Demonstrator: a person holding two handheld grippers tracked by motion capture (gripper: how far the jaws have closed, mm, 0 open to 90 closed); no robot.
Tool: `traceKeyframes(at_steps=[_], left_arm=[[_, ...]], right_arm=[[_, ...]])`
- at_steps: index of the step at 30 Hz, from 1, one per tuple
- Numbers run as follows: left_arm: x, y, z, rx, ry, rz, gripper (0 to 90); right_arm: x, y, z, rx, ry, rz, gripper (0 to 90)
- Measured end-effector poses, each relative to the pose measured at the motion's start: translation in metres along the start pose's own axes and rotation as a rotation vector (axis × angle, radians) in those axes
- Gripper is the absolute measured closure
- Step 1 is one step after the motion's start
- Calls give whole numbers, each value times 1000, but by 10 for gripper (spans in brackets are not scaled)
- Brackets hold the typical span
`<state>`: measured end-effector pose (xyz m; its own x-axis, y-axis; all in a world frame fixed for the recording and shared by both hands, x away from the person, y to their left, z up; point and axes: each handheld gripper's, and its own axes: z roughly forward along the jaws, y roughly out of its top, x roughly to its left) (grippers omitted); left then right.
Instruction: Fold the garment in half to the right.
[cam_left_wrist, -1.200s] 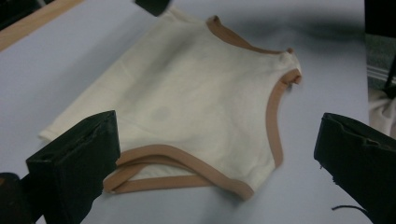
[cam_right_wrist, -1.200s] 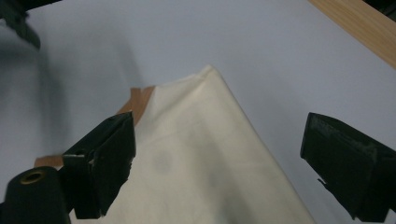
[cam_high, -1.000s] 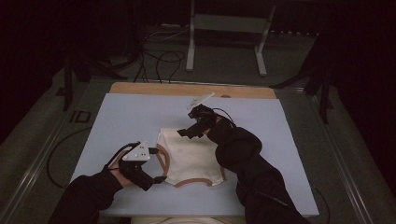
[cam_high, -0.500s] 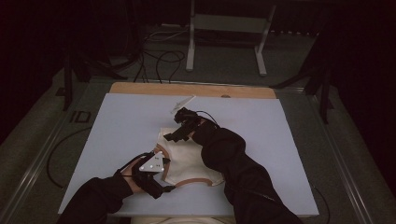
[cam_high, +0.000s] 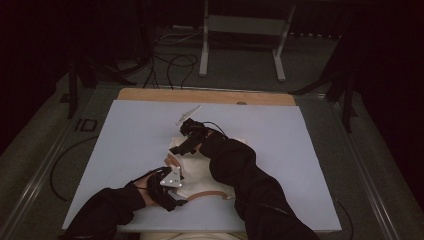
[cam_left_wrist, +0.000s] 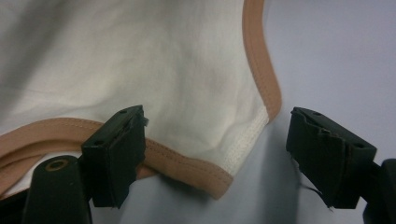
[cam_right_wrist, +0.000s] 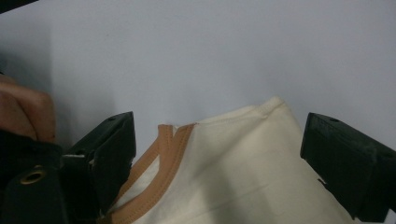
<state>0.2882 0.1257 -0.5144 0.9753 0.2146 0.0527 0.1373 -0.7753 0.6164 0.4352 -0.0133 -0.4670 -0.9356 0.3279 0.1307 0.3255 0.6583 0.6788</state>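
- Cream garment (cam_high: 202, 172) with tan binding (cam_left_wrist: 266, 70): spread flat near the front edge of the table (cam_high: 130, 135), between the two hands.
- Probably very light, soft and limp. Expect no stiffness of its own, so sagging and folding wherever unsupported.
- Not fragile and not slippery. Woven cloth on a smooth table, though, so likely to slide or bunch if pushed instead of lifted.
- Best taken at the corners, on the bound edge. The doubled binding and the stitched corner seam (cam_left_wrist: 245, 137) give the thickest, firmest bite. Plain cloth in the middle would just pucker.
- Left gripper (cam_left_wrist: 217, 126): fingers (cam_left_wrist: 116, 154) apart and just now closing. They straddle the near corner of the garment, one over the binding and the other out on bare table. No pinch yet, by the look of it.
- Right gripper (cam_right_wrist: 219, 135): fingers (cam_right_wrist: 107, 154) wide apart, either side of the far corner where binding meets seam. Nothing held.
- Worth bringing the fingertips low, right down to the table, to catch both layers rather than only the top one.
- With two corners held, keep them apart at even tension. Otherwise expect drooping between the hands and a crooked fold.
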Motion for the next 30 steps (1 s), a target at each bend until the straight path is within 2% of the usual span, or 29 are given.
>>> traceKeyframes(at_steps=[7,10,13,18,19,23,25,26,27,29,30], left_arm=[[4,4,4,-9,-1,1,261],[6,6,4,-10,0,5,320],[8,7,6,-21,1,-7,392],[12,9,7,-30,29,-11,544],[11,11,7,-32,49,-5,585],[10,12,9,-38,73,2,798],[10,13,9,-35,79,2,810],[10,13,8,-23,80,19,826],[9,14,9,-22,87,18,831],[8,14,9,-22,88,18,835],[9,14,9,-23,87,16,838]], right_arm=[[0,1,2,5,4,7,104],[-1,1,2,5,5,-2,104],[0,2,3,9,4,4,104],[-2,4,4,3,-1,-4,104],[-2,4,4,0,-2,-6,104],[-3,5,8,-3,-9,-1,107],[-3,5,8,-4,-5,12,107],[-4,6,9,-4,-8,4,107],[-4,7,9,-2,-17,13,108],[-7,8,10,-9,-23,-1,128],[-8,10,10,-16,-44,1,130]])
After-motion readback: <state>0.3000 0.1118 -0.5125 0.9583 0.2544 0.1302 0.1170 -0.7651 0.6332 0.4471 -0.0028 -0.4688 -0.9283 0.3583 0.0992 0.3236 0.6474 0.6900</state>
